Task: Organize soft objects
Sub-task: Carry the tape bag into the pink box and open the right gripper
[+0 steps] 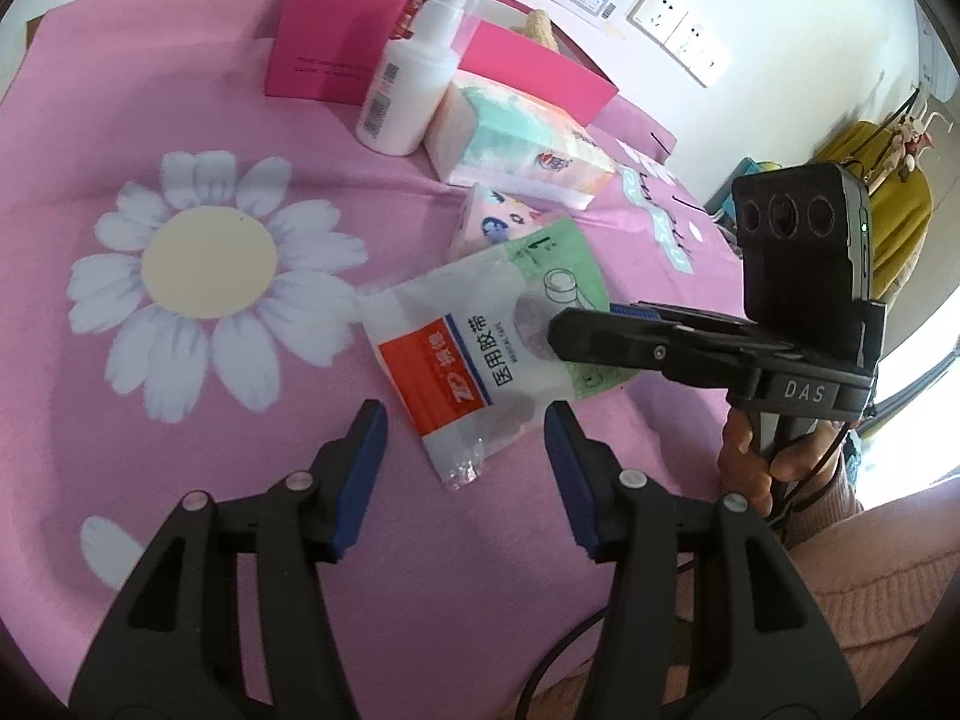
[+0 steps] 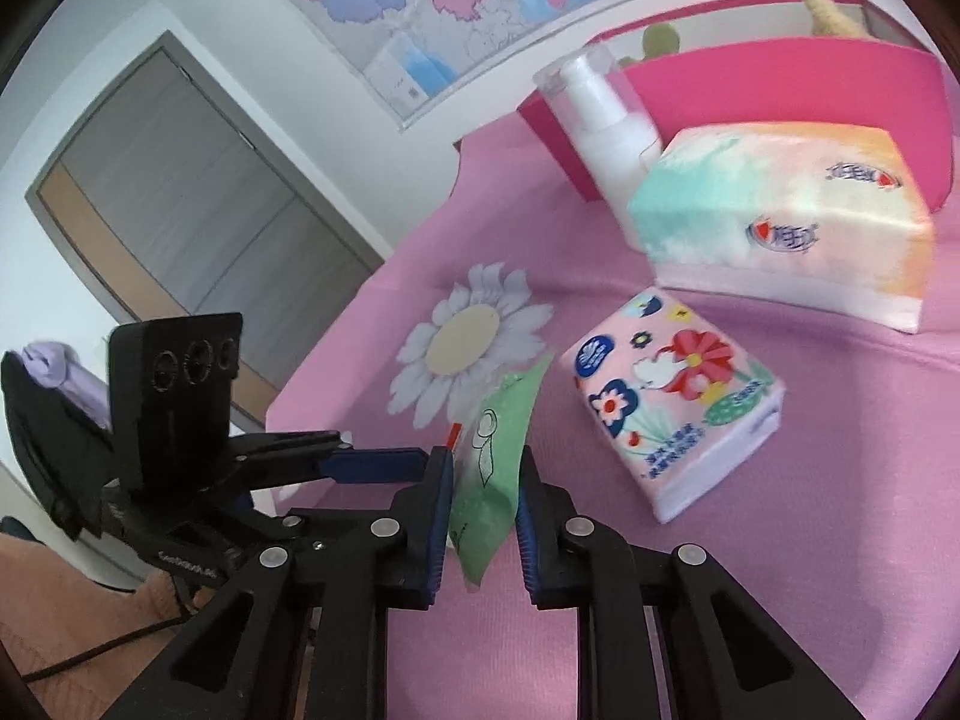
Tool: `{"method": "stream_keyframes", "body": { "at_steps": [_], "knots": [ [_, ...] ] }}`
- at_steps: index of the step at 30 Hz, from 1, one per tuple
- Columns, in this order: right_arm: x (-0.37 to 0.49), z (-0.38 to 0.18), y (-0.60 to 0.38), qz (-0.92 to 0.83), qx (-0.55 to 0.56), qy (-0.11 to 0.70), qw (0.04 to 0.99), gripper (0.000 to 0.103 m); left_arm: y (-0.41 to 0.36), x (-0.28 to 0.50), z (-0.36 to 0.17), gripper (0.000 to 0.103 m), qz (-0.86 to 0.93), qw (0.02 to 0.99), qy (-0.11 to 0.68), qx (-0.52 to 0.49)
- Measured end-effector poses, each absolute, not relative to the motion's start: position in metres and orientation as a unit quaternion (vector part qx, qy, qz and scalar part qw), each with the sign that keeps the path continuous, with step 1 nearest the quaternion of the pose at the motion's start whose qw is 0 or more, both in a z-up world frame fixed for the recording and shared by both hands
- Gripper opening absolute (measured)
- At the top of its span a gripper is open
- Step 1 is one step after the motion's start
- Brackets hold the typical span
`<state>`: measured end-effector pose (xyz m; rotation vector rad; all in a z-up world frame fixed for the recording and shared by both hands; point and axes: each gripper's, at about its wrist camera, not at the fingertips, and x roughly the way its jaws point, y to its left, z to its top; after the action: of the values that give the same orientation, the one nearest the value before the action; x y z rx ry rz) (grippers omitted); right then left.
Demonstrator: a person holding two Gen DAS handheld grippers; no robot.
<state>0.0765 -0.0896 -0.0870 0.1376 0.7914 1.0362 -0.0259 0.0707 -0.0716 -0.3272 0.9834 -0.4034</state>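
Left wrist view first: we see a pink cloth with a daisy print (image 1: 204,264) filling most of the frame, over what may be a table or a bed; we cannot tell which. At the upper centre stands a magenta box (image 1: 336,48), seemingly the place for the soft things, with something pale poking out of it. In front of it a white pump bottle (image 1: 414,84) stands beside a large tissue pack (image 1: 528,144). A smaller flowered tissue pack (image 2: 672,396) lies right of centre in the right wrist view, still outside the box. Just below centre is the medical tape pouch (image 1: 480,348), its green end pinched and lifted by the right tongs (image 2: 483,510), which have closed on it. The left tongs (image 1: 465,420) hang partly open at the lower centre, over the pouch's clear end, holding nothing. We judge the job barely begun: both tissue packs and the pouch still await sorting.
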Motion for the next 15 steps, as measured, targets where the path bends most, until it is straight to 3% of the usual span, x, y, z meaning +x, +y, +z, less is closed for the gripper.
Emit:
{"method": "stream_keyframes", "body": {
  "at_steps": [15],
  "knots": [
    [0.089, -0.067, -0.143, 0.495, 0.163, 0.339, 0.783, 0.012, 0.05, -0.001, -0.06, 0.056, -0.239, 0.845, 0.457, -0.144]
  ]
}}
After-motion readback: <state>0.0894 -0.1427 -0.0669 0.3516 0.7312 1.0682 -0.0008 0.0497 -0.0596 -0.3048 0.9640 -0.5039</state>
